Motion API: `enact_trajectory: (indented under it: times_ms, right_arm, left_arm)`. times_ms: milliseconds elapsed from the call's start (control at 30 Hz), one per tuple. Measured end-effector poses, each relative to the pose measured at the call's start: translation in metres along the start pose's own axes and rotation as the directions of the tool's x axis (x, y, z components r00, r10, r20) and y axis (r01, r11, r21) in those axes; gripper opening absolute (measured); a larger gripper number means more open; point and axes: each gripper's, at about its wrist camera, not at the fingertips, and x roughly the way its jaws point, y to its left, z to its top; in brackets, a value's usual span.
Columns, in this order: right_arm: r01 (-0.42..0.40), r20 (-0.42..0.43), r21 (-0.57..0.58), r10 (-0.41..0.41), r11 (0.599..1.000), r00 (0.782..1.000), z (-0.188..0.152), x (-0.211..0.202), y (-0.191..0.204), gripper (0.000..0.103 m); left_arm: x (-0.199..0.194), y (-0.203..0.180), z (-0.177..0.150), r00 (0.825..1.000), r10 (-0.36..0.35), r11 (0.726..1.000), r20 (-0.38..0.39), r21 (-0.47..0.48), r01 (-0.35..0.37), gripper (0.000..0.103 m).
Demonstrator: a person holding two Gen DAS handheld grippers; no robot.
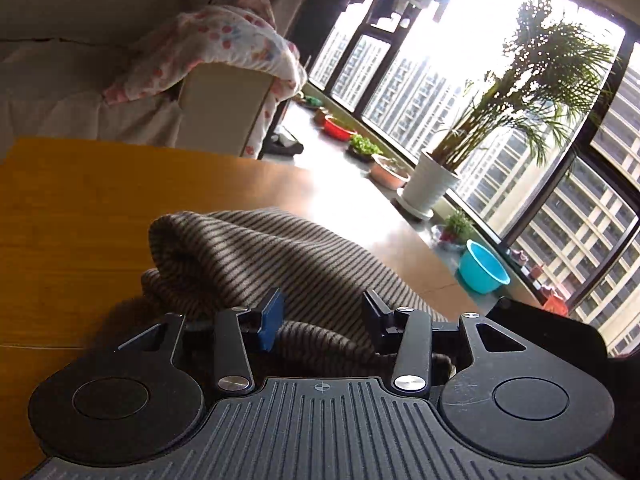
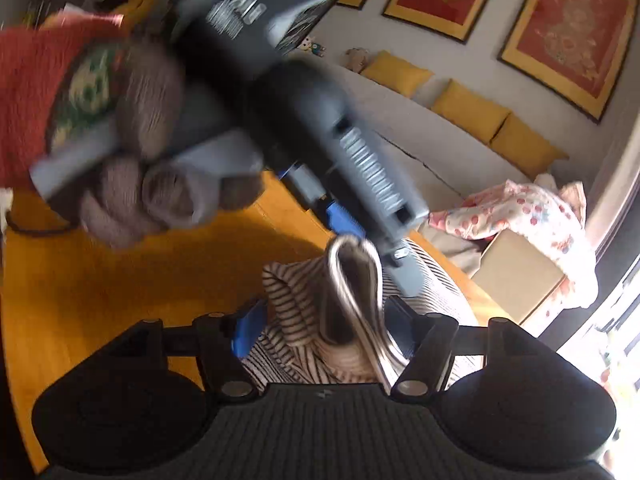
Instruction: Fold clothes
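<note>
- Striped cloth, a brown-and-grey knit garment [image 1: 256, 256], is seen bunched on the orange wooden bench [image 1: 80, 208], its far end rolled into a thick fold.
- In the left wrist view the left gripper [image 1: 322, 320] is held low over the near part of the garment; its blue-padded fingers [image 1: 272, 320] stand apart, with striped fabric lying between and beneath them. Whether the pads press on the cloth cannot be told.
- In the right wrist view the right gripper [image 2: 320, 326] is seen with its jaws wide, a raised loop of the garment [image 2: 352, 280] standing between them without being pinched; it is released.
- Beyond that loop the left gripper [image 2: 348, 220] is seen from outside, blurred, held by a gloved hand [image 2: 160, 184] with a red sleeve [image 2: 28, 92] behind it. Its tips lie at the top of the loop.
- A floral blanket [image 1: 224, 48] is draped over a sofa arm at the far side of the bench.
- A potted palm [image 1: 436, 176], smaller pots and a blue basin [image 1: 482, 266] are lined along the window on the right.
- Yellow cushions [image 2: 468, 108] and red framed pictures [image 2: 568, 32] are seen on the far wall side.
</note>
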Motion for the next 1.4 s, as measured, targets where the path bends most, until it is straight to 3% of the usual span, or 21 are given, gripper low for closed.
enact_trajectory:
  times_ms: [67, 100, 167, 233, 333, 400, 500, 567, 700, 800, 900, 1067, 1133, 1233, 1267, 1300, 1367, 1400]
  right_arm:
    - [-0.052, 0.024, 0.186, 0.048, 0.981, 0.999, -0.001, -0.024, -0.038, 0.088]
    - [-0.071, 0.038, 0.293, 0.063, 0.954, 0.997, -0.003, -0.031, -0.059, 0.090]
    - [-0.096, 0.050, 0.482, 0.082, 0.871, 0.995, -0.015, -0.031, -0.095, 0.099]
    - [-0.120, 0.060, 0.628, 0.106, 0.769, 0.993, -0.032, -0.024, -0.124, 0.100]
    - [-0.132, 0.026, 0.725, 0.165, 0.676, 0.986, -0.057, 0.012, -0.141, 0.100]
    - [-0.146, 0.013, 0.758, 0.209, 0.636, 0.978, -0.070, 0.034, -0.137, 0.100]
    - [-0.193, 0.053, 0.802, 0.256, 0.565, 0.965, -0.072, 0.050, -0.136, 0.094]
    - [-0.178, 0.054, 0.781, 0.219, 0.598, 0.974, -0.058, 0.044, -0.136, 0.079]
    - [-0.204, 0.093, 0.646, 0.190, 0.736, 0.977, -0.018, 0.015, -0.120, 0.073]
    - [-0.098, -0.026, 0.558, 0.136, 0.824, 0.990, -0.015, 0.016, -0.105, 0.073]
    - [0.057, -0.138, 0.423, 0.002, 0.904, 0.990, -0.021, 0.020, -0.085, 0.078]
    - [0.055, -0.006, 0.345, -0.057, 0.937, 0.998, 0.007, -0.002, -0.069, 0.089]
    - [0.065, 0.007, 0.319, -0.071, 0.945, 0.997, 0.014, 0.002, -0.063, 0.092]
    - [0.093, -0.101, 0.284, -0.066, 0.954, 0.993, 0.007, 0.034, -0.052, 0.092]
    - [0.122, -0.119, 0.258, -0.093, 0.958, 0.988, 0.001, 0.043, -0.046, 0.100]
    - [0.148, -0.096, 0.243, -0.128, 0.959, 0.987, -0.005, 0.045, -0.040, 0.102]
    - [0.148, -0.095, 0.254, -0.128, 0.956, 0.987, -0.006, 0.043, -0.040, 0.102]
    - [0.146, -0.096, 0.261, -0.125, 0.954, 0.988, -0.006, 0.042, -0.042, 0.102]
  left_arm:
    - [-0.001, 0.002, -0.006, 1.000, 0.011, 1.000, 0.000, 0.021, -0.011, 0.041]
    - [-0.004, 0.002, -0.008, 1.000, 0.012, 1.000, -0.001, 0.022, -0.012, 0.041]
    - [-0.007, 0.001, -0.011, 1.000, 0.017, 0.999, -0.002, 0.033, -0.017, 0.040]
    - [-0.010, -0.001, -0.014, 1.000, 0.020, 0.999, -0.001, 0.039, -0.020, 0.040]
    - [-0.014, 0.003, -0.015, 1.000, 0.012, 1.000, -0.003, 0.020, -0.012, 0.041]
    - [-0.016, 0.007, -0.016, 1.000, 0.005, 1.000, -0.008, 0.011, -0.005, 0.040]
    - [-0.017, 0.016, -0.017, 1.000, -0.013, 1.000, -0.011, -0.012, 0.013, 0.041]
    - [-0.017, 0.022, -0.016, 1.000, -0.018, 0.999, -0.010, -0.033, 0.018, 0.041]
    - [-0.020, 0.033, -0.016, 1.000, -0.023, 0.997, 0.002, -0.072, 0.023, 0.042]
    - [-0.019, 0.035, -0.018, 1.000, -0.030, 0.997, 0.002, -0.077, 0.030, 0.042]
    - [-0.018, 0.030, -0.019, 0.999, -0.032, 0.998, 0.003, -0.055, 0.032, 0.040]
    - [-0.015, 0.028, -0.018, 1.000, -0.021, 0.999, -0.002, -0.046, 0.021, 0.040]
    - [-0.016, 0.028, -0.018, 1.000, -0.020, 0.998, 0.001, -0.052, 0.020, 0.040]
    - [-0.024, 0.029, -0.016, 1.000, -0.002, 0.995, 0.012, -0.098, 0.004, 0.041]
    - [-0.029, 0.030, -0.015, 1.000, 0.007, 0.993, 0.018, -0.117, -0.005, 0.046]
    - [-0.035, 0.028, -0.015, 0.999, 0.018, 0.992, 0.028, -0.126, -0.014, 0.064]
    - [-0.043, 0.022, -0.019, 0.998, 0.056, 0.994, 0.032, -0.096, -0.053, 0.083]
    - [-0.045, 0.019, -0.021, 0.997, 0.069, 0.995, 0.026, -0.076, -0.067, 0.080]
